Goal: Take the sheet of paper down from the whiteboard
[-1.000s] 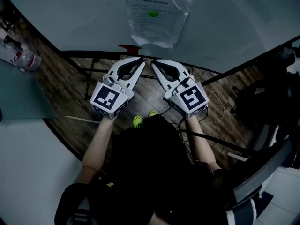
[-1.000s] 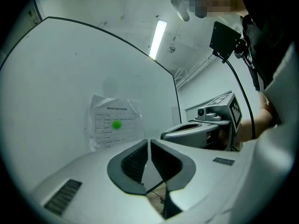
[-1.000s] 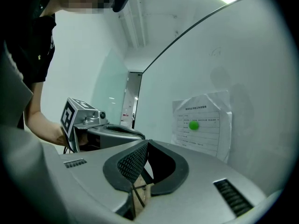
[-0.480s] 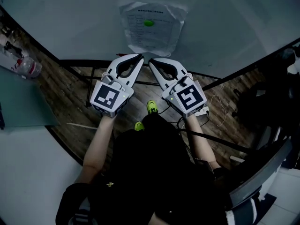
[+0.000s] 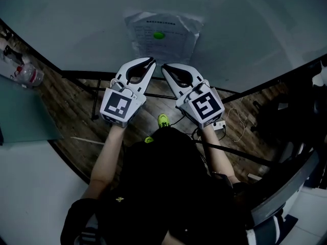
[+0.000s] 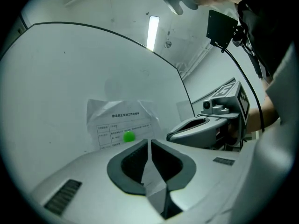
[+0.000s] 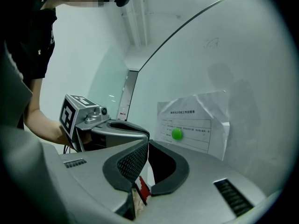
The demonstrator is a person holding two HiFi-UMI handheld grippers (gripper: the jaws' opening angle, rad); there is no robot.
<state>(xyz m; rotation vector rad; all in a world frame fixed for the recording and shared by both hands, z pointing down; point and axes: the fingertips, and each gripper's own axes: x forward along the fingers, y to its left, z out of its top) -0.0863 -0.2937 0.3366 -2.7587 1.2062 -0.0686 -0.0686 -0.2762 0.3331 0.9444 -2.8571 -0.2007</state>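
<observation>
– Sheet of paper [image 5: 161, 37]: does either gripper have it in its fingers?

– No. The left gripper [image 5: 152, 61] has its fingers drawn together, with only a hairline slit between the pads and nothing in it. The right gripper [image 5: 164, 66] is the same, with its tips meeting and empty. The two sit side by side, aimed at the board, tips angled toward each other just under the sheet's lower edge.

– Touching it?

– The head view can't settle that. In both gripper views the sheet stands ahead of the jaws.

– Where does it hang, and which way does it run?

– Flat on the whiteboard [image 5: 76, 19], held by a round green magnet [image 5: 158, 35] in its upper middle. The headline sits at the top edge and the print runs across, so it hangs upright. It is creased and looks about as wide as it is tall, so I can't name its long axis.

– Anything readable?

– A headline over a ruled table, but the characters are too small and dim to read. The marker cubes [image 5: 121, 107] carry black-and-white square patterns and no words.

– What's hidden?

– In the left gripper view the sheet's bottom edge is behind the gripper's own body. From the head view the cubes cover the hands, so only the forearms [image 5: 110, 152] show. A plastic bottle [image 5: 28, 75] lies near the left edge, its label illegible.
</observation>
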